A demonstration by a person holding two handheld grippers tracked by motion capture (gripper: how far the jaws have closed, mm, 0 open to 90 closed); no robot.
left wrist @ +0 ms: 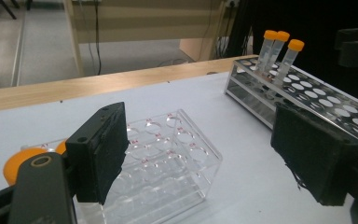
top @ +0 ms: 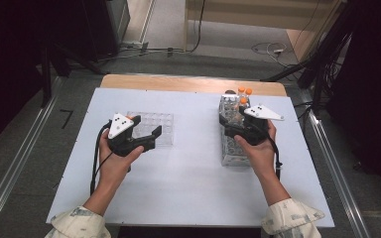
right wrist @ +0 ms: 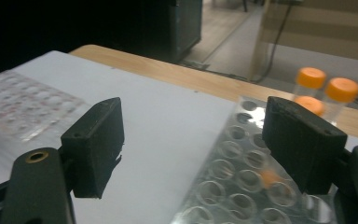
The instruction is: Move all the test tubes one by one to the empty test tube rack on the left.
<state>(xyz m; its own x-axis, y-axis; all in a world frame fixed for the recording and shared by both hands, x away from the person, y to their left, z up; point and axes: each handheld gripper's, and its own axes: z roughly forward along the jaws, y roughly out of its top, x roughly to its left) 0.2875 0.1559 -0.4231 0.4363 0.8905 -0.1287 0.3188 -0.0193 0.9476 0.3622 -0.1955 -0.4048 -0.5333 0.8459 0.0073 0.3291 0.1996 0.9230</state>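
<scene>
Both grippers, left (top: pixel 146 135) and right (top: pixel 232 120), gape wide, holding nothing. The 3 orange-capped tubes (top: pixel 243 95) look light, slick, rigid: grasp below the cap.

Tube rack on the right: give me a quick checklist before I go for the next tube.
1. Right gripper open, nothing between its fingers: ok.
2. Left gripper open, nothing held: ok.
3. Three orange-capped tubes upright at the far end of the metal rack: ok.
4. Right gripper over the metal rack, short of the tubes: ok.
5. Clear rack has free holes: ok.
6. Orange cap behind the left finger, seated in the clear rack: cannot tell.
</scene>
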